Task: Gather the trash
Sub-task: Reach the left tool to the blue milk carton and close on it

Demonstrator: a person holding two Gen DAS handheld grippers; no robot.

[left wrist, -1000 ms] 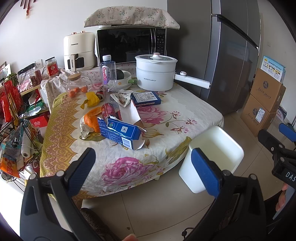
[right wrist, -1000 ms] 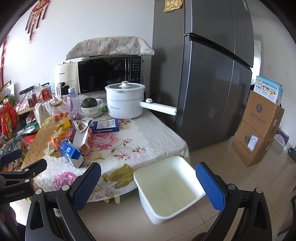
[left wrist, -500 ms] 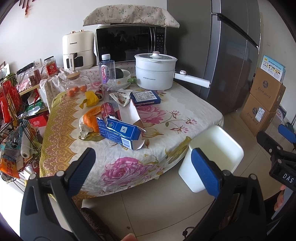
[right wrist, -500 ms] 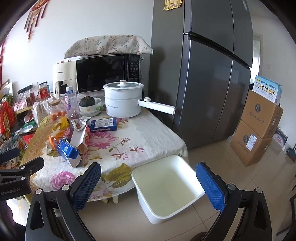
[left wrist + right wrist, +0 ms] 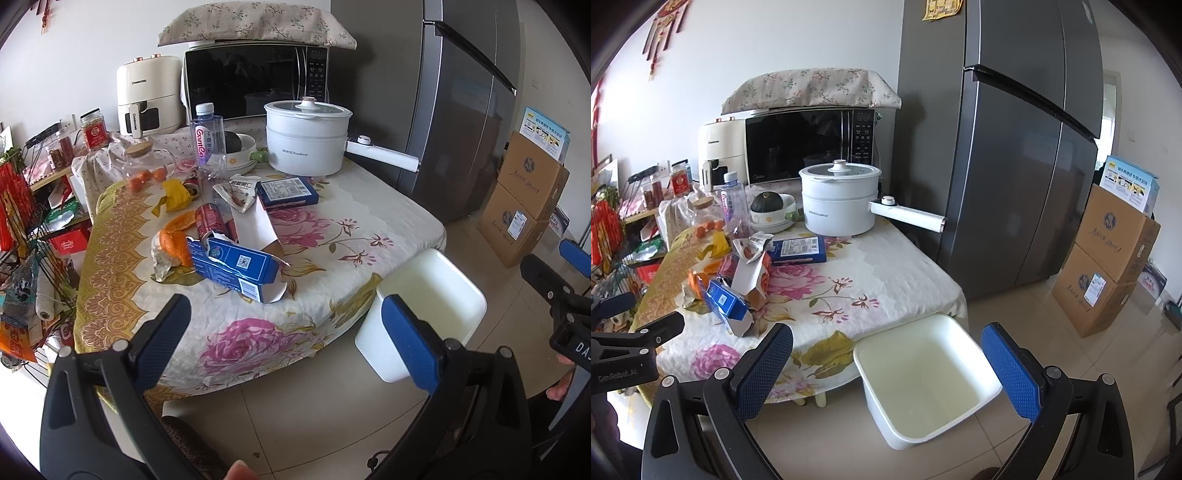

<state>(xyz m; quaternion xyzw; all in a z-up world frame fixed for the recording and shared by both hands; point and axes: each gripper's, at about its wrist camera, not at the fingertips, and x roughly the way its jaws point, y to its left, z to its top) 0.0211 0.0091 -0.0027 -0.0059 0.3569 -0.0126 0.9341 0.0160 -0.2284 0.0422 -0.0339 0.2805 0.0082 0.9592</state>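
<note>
Surface: rose-patterned cloth-covered surface (image 5: 332,236) carries the litter.
Bin: empty white square plastic bin (image 5: 923,373) stands on the floor at its edge, likely to catch trash.
Trash: torn blue cardboard carton (image 5: 236,267) lies nearest.
Left hand-held gripper (image 5: 288,339): spread, empty.
Right hand-held gripper (image 5: 886,369): spread, empty.
</note>
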